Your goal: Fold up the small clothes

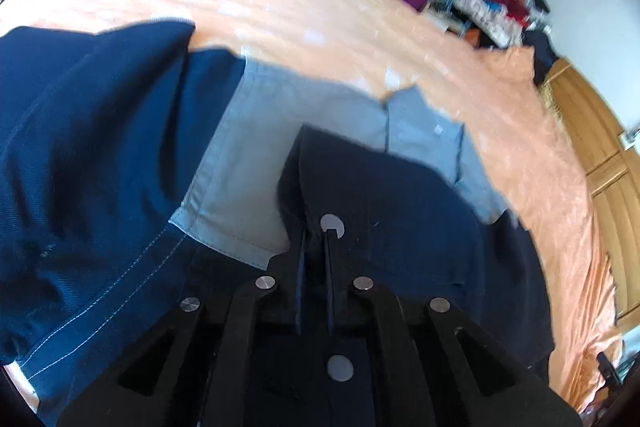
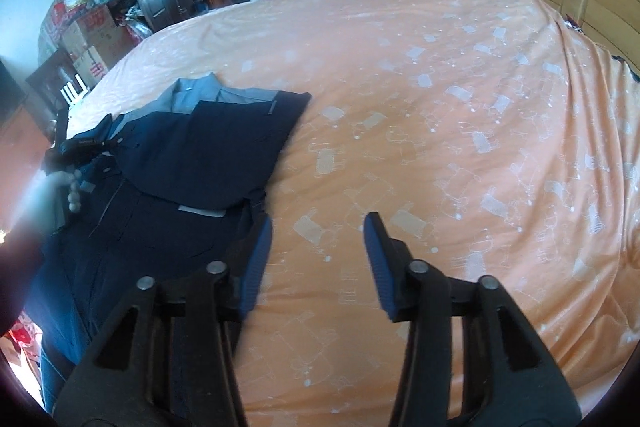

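Left gripper (image 1: 316, 227): fingers pressed together, pinching a fold of the navy garment (image 1: 400, 211) and holding that edge over the pale grey-blue panel (image 1: 256, 163). Left wrist view is motion-blurred, so the exact bite on the cloth is hard to read.

Right gripper (image 2: 318, 259): fingers spread wide, holding nothing, hovering over bare orange bedspread (image 2: 440, 107); its left finger is sitting just beside the garment's near edge.

Garment lying on the bed, at about ten o'clock from the right gripper in the right wrist view. One navy flap is already lying folded across the body, grey-blue collar area showing at the far end.

A hand (image 2: 74, 193) is showing at nine o'clock, beside the cloth.

Judgement: fold is underway, roughly midway. One side looks turned in; the pinched side is being brought over, and a final halving and squaring probably remain.
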